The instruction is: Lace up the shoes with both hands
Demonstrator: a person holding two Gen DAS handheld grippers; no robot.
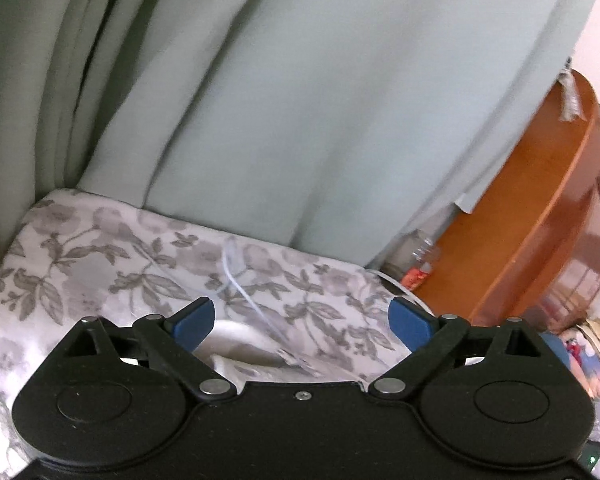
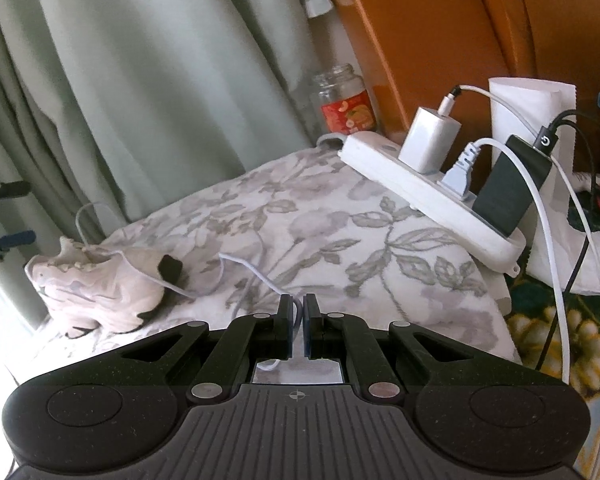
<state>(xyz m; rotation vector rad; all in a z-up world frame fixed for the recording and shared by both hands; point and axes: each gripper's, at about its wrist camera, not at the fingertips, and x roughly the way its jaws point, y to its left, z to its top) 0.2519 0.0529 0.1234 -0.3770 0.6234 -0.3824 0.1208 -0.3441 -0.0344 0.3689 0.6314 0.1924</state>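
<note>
Right tongs: clenched on the white shoelace, which passed between the blue pads and ran off toward the shoe.
Left tongs: released, blue pads spread wide, nothing gripped; a lace strand lay on the bedding beyond them.
Shoe: pale sneaker on its side, on the floral bedcover, left of the right tongs and apart from them; in the left wrist view a white part sat just under the open tongs.
Lace: slack, looping over the cover.
Surroundings: power strip with plugged chargers, glass jar, green curtain, wooden headboard.
</note>
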